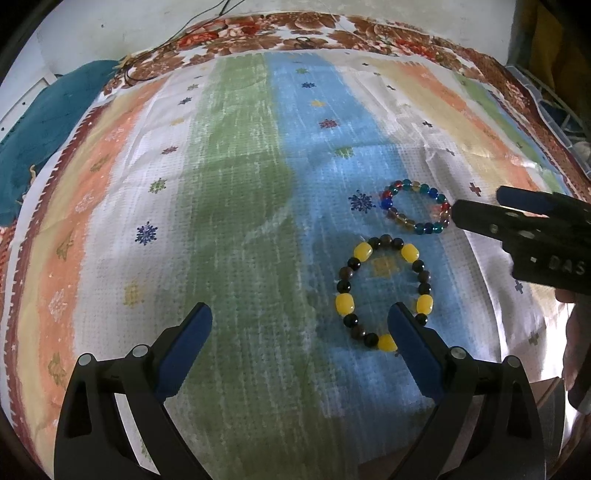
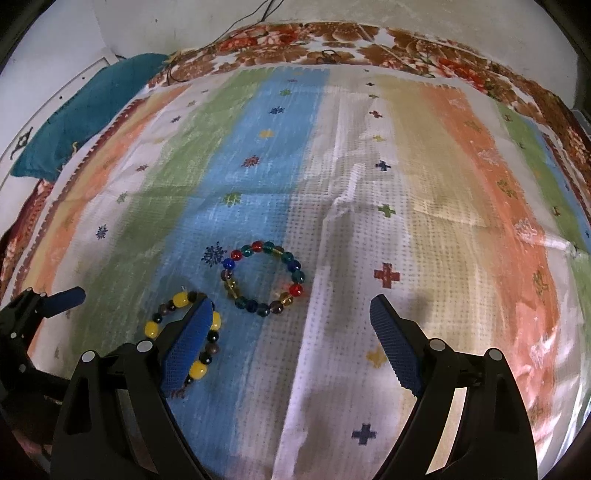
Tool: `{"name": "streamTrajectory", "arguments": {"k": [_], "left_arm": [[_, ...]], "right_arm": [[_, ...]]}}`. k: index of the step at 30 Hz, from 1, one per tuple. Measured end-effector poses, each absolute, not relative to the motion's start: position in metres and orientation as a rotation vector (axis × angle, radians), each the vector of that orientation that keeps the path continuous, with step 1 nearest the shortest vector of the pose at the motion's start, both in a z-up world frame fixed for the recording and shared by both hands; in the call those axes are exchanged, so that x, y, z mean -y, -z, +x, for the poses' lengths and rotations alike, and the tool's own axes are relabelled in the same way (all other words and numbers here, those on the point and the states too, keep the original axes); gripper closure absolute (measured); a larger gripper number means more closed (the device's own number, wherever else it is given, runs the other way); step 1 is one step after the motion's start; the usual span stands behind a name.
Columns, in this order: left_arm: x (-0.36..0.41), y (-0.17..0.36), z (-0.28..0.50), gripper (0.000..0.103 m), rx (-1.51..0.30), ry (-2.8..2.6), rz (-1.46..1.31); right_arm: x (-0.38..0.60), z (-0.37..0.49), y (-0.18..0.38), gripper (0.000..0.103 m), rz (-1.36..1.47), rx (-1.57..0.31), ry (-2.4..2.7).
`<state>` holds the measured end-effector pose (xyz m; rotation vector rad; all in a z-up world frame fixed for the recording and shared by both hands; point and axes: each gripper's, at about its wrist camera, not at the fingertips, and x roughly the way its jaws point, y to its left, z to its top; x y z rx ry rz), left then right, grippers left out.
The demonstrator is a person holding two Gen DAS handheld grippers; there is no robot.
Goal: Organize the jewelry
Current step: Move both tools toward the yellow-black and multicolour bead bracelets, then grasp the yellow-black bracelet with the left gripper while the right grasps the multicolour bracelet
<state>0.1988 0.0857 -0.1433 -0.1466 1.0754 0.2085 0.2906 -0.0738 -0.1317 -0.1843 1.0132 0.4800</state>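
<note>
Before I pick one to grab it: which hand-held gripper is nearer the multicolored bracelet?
Right. The right hand-held gripper opens just below the multicolored bracelet; the left hand-held gripper sits by the yellow-and-dark bracelet, farther off.

We are looking down at a striped woven mat point(image 2: 362, 206) in bands of orange, green, blue, white and yellow, dotted with small cross and snowflake motifs. It is lying on a brown floral cloth point(image 2: 332, 40) showing beyond its far edge. Behind that cloth a pale wall point(image 2: 166, 26) is rising. A teal cloth point(image 1: 48, 122) is lying beside the mat's far left corner.
</note>
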Motion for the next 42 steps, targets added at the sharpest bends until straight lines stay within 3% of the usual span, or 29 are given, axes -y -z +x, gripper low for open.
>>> {"name": "streamTrajectory", "arguments": {"k": [16, 20, 25, 27, 29, 31, 34, 35, 42], "left_arm": [[-0.085, 0.156, 0.207, 0.011, -1.085, -0.211, -0.118], [-0.085, 0.164, 0.206, 0.024, -1.118, -0.192, -0.117], [-0.089, 0.168, 0.203, 0.029, -1.107, -0.182, -0.126], [-0.090, 0.169, 0.203, 0.039, -1.106, -0.196, -0.120], [-0.094, 0.168, 0.201, 0.059, -1.105, -0.215, -0.131], [-0.097, 0.167, 0.201, 0.074, -1.108, -0.217, -0.157], [-0.100, 0.167, 0.199, 0.093, -1.112, -0.211, -0.177], [-0.100, 0.167, 0.199, 0.093, -1.111, -0.209, -0.182], [-0.104, 0.162, 0.194, 0.094, -1.106, -0.207, -0.223]], "right_arm": [[0.071, 0.316, 0.155, 0.016, -0.149, -1.067, -0.482], [0.070, 0.317, 0.160, 0.016, -0.166, -1.075, -0.486], [0.068, 0.313, 0.163, 0.016, -0.221, -1.060, -0.480], [0.069, 0.312, 0.163, 0.016, -0.216, -1.062, -0.480], [0.070, 0.312, 0.163, 0.016, -0.216, -1.060, -0.482], [0.070, 0.311, 0.163, 0.020, -0.227, -1.058, -0.475], [0.070, 0.311, 0.161, 0.054, -0.235, -1.062, -0.467], [0.070, 0.311, 0.161, 0.070, -0.247, -1.065, -0.465], [0.072, 0.310, 0.161, 0.089, -0.229, -1.080, -0.496]]}}
